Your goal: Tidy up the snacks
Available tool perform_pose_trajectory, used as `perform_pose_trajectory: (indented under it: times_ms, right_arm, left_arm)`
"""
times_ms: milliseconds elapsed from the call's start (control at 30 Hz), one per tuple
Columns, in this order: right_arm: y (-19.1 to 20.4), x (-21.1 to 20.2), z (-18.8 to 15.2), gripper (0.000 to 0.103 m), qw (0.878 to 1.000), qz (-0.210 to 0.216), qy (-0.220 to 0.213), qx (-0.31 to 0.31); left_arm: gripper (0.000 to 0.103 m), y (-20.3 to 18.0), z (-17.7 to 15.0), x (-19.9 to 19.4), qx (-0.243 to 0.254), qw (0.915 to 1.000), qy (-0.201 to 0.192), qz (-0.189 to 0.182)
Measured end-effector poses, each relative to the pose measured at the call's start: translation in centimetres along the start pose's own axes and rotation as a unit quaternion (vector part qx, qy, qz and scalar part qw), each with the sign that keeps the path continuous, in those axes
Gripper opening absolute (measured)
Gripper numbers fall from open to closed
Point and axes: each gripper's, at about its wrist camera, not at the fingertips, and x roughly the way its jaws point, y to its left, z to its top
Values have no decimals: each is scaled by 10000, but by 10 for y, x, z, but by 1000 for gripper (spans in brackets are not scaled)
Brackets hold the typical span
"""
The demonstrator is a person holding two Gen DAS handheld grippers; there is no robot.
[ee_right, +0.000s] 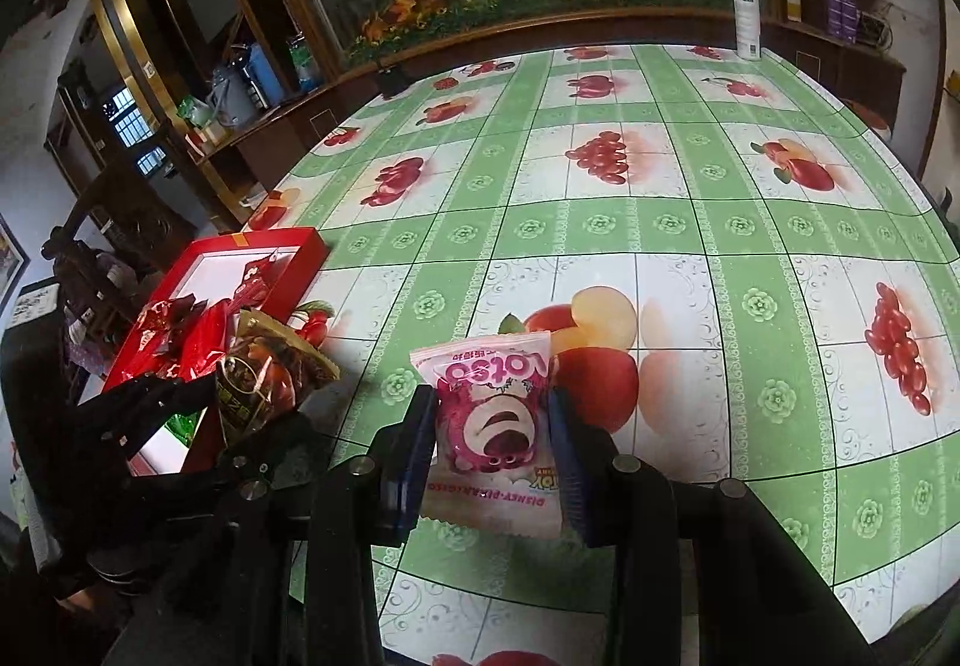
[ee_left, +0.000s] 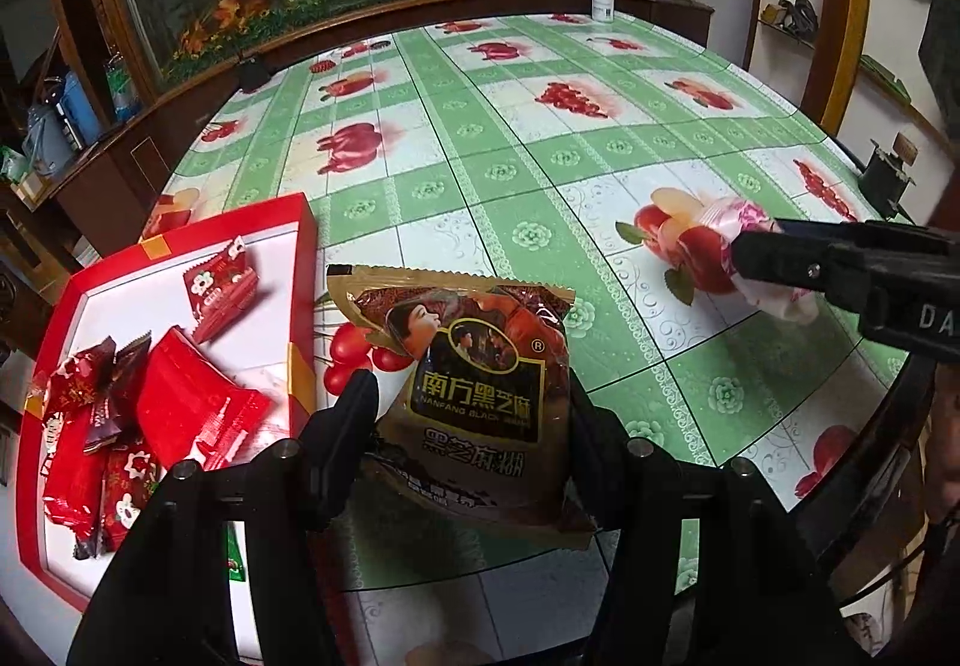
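Left wrist view: the left tongs (ee_left: pixel 474 396) pinch a brown sesame packet (ee_left: pixel 474 390) by its sides, held just beside the red box (ee_left: pixel 303 270), which already carries several red snacks (ee_left: pixel 198 408). The step, as I judge it, is to carry the packet over the box wall and lay it on the bare white floor at the far end. Lift it clear of the rim first, lower it flat, and only then spread the tongs. At the right edge the right tongs (ee_left: pixel 744 261) grip a pink packet (ee_left: pixel 738 222) above the bench (ee_left: pixel 540 186).

Right wrist view: the right tongs (ee_right: pixel 492 426) are pressed onto the pink packet (ee_right: pixel 492 420) at both sides, over the bench (ee_right: pixel 720 246), well apart from the box (ee_right: pixel 312 246). It should wait until the left tongs (ee_right: pixel 240 414) have left the box, so the two do not collide.
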Motion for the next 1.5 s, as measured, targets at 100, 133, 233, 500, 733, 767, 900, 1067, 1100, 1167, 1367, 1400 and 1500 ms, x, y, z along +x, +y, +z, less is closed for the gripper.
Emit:
perform_pose_trajectory:
  times_ms: [100,133,233,500,733,767,900,1067,1100,1167,1367,1400,1500]
  right_arm:
    - [0,0,-1,38,10000,17,4,23]
    - [0,0,-1,38,10000,20,2,28]
    - [-1,0,-1,38,10000,24,3,60]
    - [3,-1,-1,38,10000,58,-30,27]
    - [12,-5,1,38,9998,163,-86,-25]
    - [14,-6,1,38,9998,169,-93,-43]
    - [17,-6,2,38,9997,199,-88,-64]
    - [22,-7,3,38,9996,226,-109,-91]
    - [23,-7,3,38,9996,228,-112,-105]
    - [25,-6,3,38,9996,253,-99,-124]
    - [36,-4,7,38,9992,298,-82,-239]
    - [38,-4,7,38,9991,300,-85,-275]
    - [46,-3,9,38,9988,336,-76,-345]
  left_arm:
    - [58,1,1,-4,-4,10000,-52,-4]
    - [58,1,0,-5,-10,10000,-55,-1]
    - [58,3,1,-8,-21,10000,-87,16]
    - [58,9,2,-17,-110,9997,-203,89]
    - [58,16,3,-25,-148,9992,-326,184]
    - [58,16,3,-25,-161,9992,-325,186]
    - [58,20,2,-27,-193,9990,-347,220]
    - [58,24,2,-29,-227,9987,-383,260]
    - [58,25,2,-30,-243,9986,-388,262]
    - [58,27,1,-31,-273,9984,-400,275]
    - [58,35,0,-34,-357,9978,-437,339]
    - [58,37,0,-34,-368,9977,-448,347]
    - [58,43,-1,-36,-428,9974,-463,357]
